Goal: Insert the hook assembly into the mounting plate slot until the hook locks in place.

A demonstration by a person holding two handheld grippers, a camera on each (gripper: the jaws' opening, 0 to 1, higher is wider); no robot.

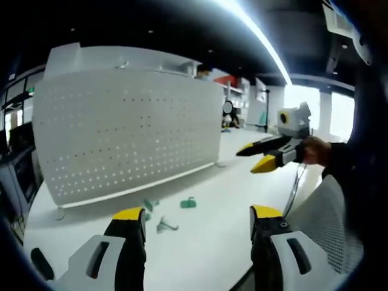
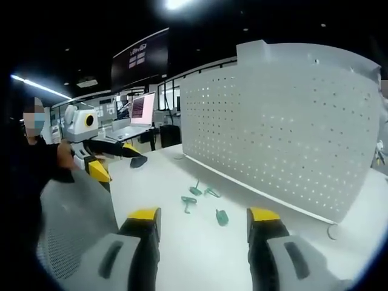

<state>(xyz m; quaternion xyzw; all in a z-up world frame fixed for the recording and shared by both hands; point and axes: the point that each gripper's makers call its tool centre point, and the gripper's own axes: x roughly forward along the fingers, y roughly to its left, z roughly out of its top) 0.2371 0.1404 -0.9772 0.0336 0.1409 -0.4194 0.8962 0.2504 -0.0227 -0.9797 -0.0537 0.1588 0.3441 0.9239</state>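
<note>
A white perforated mounting plate (image 1: 127,133) (image 2: 279,121) stands upright on the white table (image 1: 212,242). In front of its base lie small green hook parts: one (image 1: 188,203) on its own, another (image 1: 148,205) closer to the plate, and a paler one (image 1: 165,226) nearer me. In the right gripper view several hooks (image 2: 188,203) (image 2: 222,216) lie scattered on the table. My left gripper (image 1: 197,213) (image 2: 121,165) is open and holds nothing, short of the hooks. My right gripper (image 2: 204,215) (image 1: 254,159) hovers open above the table, also holding nothing.
A grey mesh chair back (image 1: 330,212) (image 2: 73,218) stands at the table's near edge beside the person's sleeve. Monitors and desks (image 2: 142,112) fill the room behind. A small foot (image 1: 59,212) props the plate at its end.
</note>
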